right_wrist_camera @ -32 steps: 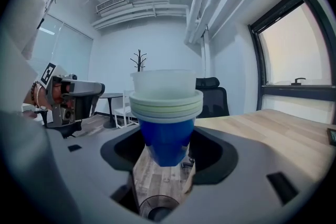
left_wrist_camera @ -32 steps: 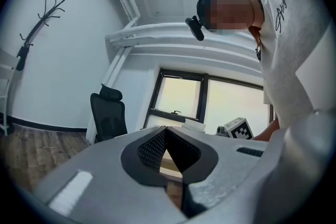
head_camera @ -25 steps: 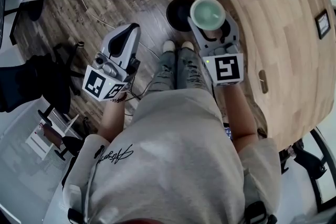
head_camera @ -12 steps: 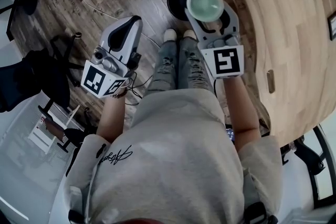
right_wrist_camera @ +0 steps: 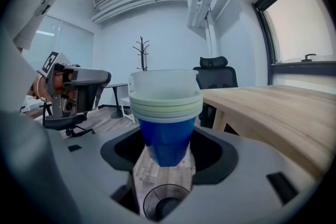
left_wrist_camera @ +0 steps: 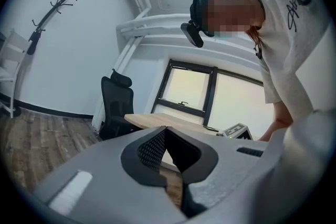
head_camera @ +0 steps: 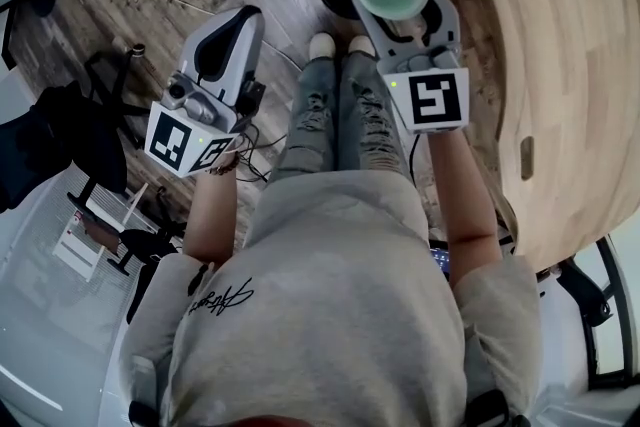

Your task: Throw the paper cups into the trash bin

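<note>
Head view looks steeply down; gripper views level; all share table (head_camera: 570,65).

My left gripper (left_wrist_camera: 166,129) has its jaws pressed together at the tips with nothing between them. My right gripper (right_wrist_camera: 167,157) clamps the upright cups (right_wrist_camera: 165,107) by their base. My forearms reach forward, one either side of my legs, well apart.
</note>
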{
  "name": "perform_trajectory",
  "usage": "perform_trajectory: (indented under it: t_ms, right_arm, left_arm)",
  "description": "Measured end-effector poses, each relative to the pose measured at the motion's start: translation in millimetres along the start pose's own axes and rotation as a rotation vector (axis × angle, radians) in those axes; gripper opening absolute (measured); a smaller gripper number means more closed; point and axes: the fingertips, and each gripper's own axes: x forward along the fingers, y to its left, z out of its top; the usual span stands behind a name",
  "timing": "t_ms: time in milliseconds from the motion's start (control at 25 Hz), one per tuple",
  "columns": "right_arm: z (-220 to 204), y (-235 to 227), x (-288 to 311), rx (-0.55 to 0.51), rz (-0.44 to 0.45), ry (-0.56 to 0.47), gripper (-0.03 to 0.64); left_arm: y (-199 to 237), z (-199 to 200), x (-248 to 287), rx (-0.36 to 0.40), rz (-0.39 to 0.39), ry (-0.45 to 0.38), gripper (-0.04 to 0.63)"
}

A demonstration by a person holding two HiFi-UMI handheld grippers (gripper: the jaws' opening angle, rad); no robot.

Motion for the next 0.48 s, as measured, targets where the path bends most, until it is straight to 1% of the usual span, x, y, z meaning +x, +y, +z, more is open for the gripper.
perform_trajectory:
  t_ms: [200,480]
  right_arm:
    - [-20.6,2.1,10.5,0.011,0.008,0.013,0.275]
    - [-49.0,4.8,20.9,0.008,0.014,0.058,0.275]
  left_arm:
    - [1.9,-18.7,3.1,-0.007,-0.012,0.027,0.003]
    - [6.2,-37.5,2.5,-0.028,-0.019,0.036,0.003]
